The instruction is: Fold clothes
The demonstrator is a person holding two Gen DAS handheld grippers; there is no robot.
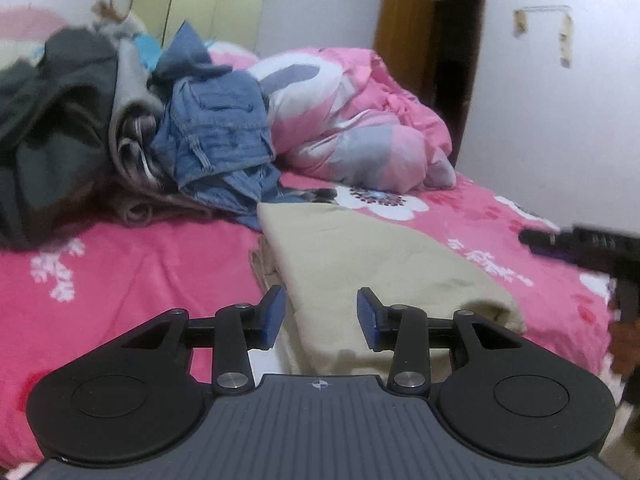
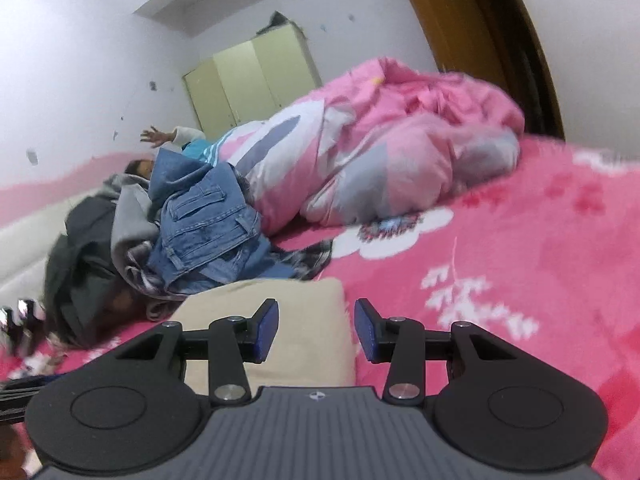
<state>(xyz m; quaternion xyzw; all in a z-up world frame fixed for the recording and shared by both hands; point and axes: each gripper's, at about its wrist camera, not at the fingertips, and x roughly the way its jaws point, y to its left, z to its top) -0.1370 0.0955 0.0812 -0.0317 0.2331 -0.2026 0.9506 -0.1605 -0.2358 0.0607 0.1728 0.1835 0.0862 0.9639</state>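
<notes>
With my left tool (image 1: 320, 316) and right tool (image 2: 316, 330) part-open and empty above the folded beige garment (image 1: 372, 256), it looks soft and light, best pinched at its thick folded edge.

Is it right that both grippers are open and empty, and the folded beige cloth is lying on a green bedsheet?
Not quite. The bedsheet is pink with white flowers, not green; the left wrist view shows it plainly. The rest holds: the folded beige cloth lies on it, and the left gripper and the right gripper are both open with nothing between their jaws.
</notes>
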